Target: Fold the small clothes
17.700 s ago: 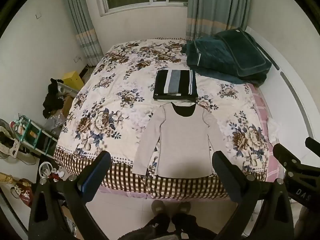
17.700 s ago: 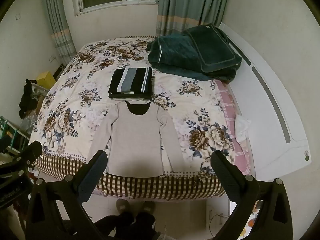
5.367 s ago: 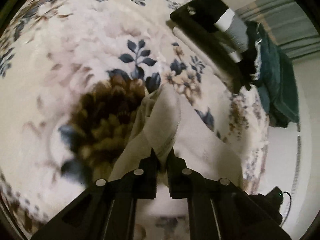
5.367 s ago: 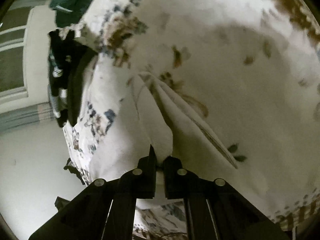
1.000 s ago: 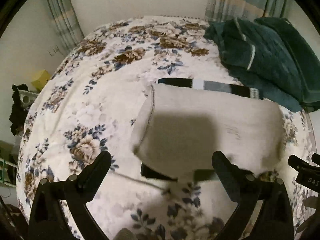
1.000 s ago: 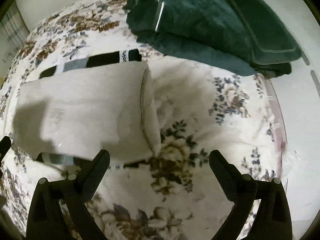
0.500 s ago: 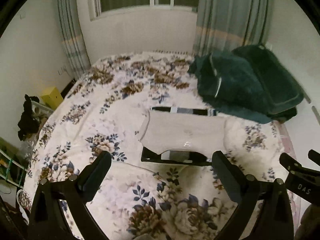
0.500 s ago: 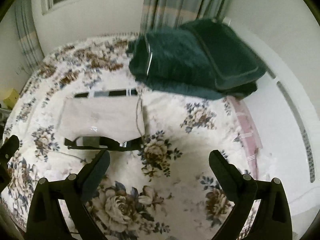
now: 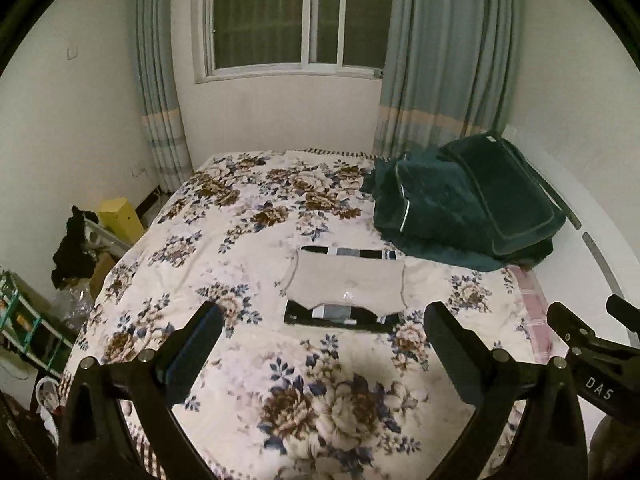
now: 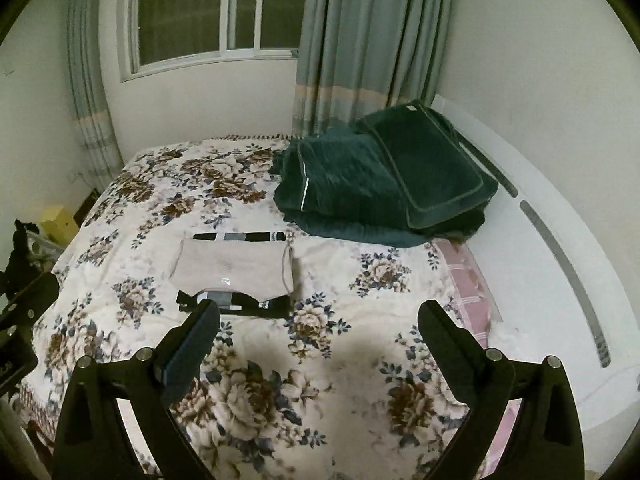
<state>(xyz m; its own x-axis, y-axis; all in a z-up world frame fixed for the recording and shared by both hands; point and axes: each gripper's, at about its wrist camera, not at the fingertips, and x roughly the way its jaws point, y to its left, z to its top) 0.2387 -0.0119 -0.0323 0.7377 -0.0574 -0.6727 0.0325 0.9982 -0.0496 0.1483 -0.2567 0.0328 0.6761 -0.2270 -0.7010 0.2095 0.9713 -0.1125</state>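
The beige top [image 9: 346, 284] lies folded into a rectangle on top of a folded black, grey and white striped garment [image 9: 340, 315], in the middle of the floral bedspread [image 9: 240, 248]. It also shows in the right wrist view [image 10: 234, 266], on the striped garment [image 10: 236, 302]. My left gripper [image 9: 324, 344] is open and empty, held back above the near part of the bed. My right gripper [image 10: 320, 340] is open and empty too, at about the same distance from the pile.
A dark green quilt and pillow [image 9: 468, 208] are heaped at the right by the white headboard [image 10: 560, 248]. A window with blue-grey curtains [image 9: 280, 20] is behind the bed. A yellow box [image 9: 120, 216], black clothes and a rack stand on the floor at the left.
Both grippers have pulled back and up from the folded beige top, which stays on the striped garment. The view has widened to show the whole bed and window.
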